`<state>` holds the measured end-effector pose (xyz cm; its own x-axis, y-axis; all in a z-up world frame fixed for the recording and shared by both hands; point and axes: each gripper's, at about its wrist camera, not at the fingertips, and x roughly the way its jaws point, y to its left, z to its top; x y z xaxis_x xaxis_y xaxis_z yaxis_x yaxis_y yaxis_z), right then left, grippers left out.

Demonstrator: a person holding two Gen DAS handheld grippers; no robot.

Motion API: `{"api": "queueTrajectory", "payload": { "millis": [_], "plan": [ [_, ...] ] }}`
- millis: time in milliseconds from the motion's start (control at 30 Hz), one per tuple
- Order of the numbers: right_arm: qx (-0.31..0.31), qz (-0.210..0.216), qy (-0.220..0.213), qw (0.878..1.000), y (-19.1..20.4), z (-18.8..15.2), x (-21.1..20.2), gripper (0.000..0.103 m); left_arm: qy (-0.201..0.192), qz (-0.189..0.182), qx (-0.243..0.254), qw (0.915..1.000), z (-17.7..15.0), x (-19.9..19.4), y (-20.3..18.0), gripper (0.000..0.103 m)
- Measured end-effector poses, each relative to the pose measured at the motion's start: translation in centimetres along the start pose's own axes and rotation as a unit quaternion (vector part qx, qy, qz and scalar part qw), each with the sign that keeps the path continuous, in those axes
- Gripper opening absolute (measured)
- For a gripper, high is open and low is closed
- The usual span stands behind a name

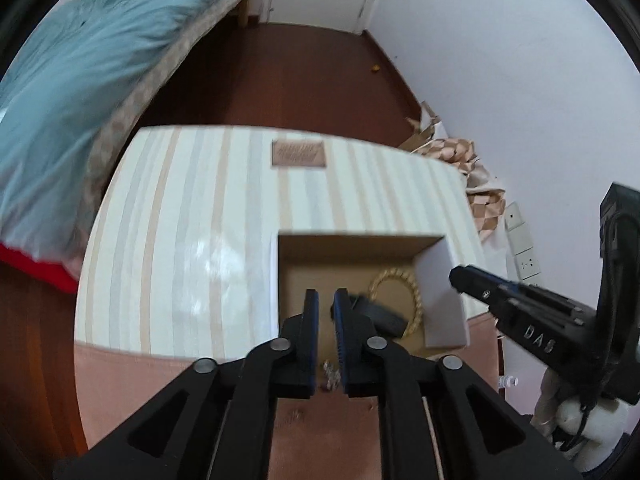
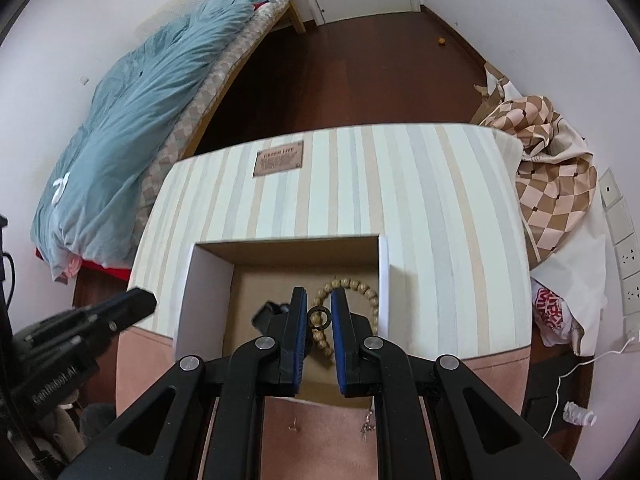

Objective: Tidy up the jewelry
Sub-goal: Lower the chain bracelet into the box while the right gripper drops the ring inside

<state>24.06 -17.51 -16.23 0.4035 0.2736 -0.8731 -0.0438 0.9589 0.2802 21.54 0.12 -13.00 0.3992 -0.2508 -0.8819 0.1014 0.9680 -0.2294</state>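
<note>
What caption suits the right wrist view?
Right gripper holds a small dark ring above an open cardboard box.

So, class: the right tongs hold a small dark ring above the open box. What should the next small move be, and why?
Probably lower the right tongs a little and open them, so the dark ring drops into the cardboard box. The ring already hangs over the box floor beside the beaded bracelet, and the left tongs look empty.

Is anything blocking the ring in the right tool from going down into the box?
Nothing visible does. The ring sits between the right tool's fingers, above the open box. The bead bracelet and a black object already lie inside.
</note>
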Motion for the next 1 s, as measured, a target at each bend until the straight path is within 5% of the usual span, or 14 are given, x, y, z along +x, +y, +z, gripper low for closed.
{"api": "queueTrajectory", "payload": {
  "millis": [33,67,100,367,700,800,867,1000],
  "plan": [
    [0.000,0.000,0.002,1.000,0.0,-0.1,0.1,0.013,0.000,0.008,0.001,1.0000,-0.5,0.1,0.0,0.034],
    [0.001,0.000,0.003,1.000,0.0,-0.3,0.2,0.013,-0.002,0.030,0.004,0.9995,-1.3,0.0,-0.1,0.065],
    [0.002,0.000,0.001,1.000,0.0,-0.5,0.2,0.012,-0.008,0.036,0.002,0.9993,-2.1,-0.2,0.0,0.074],
    [0.003,-0.002,-0.005,1.000,-0.3,-2.3,-0.8,0.012,-0.042,0.074,-0.013,0.9963,-8.5,0.3,-0.5,0.075],
    [0.015,-0.011,0.004,1.000,-0.8,-2.9,0.0,0.013,-0.028,0.080,0.000,0.9964,-9.0,4.3,-2.3,0.075],
    [0.020,-0.012,0.003,1.000,-0.9,-2.8,0.0,0.013,-0.029,0.082,0.002,0.9962,-8.7,5.0,-2.6,0.057],
    [0.020,-0.011,0.004,1.000,-0.8,-2.7,0.0,0.013,-0.022,0.081,0.004,0.9964,-8.4,5.6,-2.6,0.016],
    [0.021,-0.008,0.004,1.000,-0.8,-2.7,0.0,0.013,-0.034,0.075,0.002,0.9966,-8.5,5.3,-2.2,0.005]
  ]
}}
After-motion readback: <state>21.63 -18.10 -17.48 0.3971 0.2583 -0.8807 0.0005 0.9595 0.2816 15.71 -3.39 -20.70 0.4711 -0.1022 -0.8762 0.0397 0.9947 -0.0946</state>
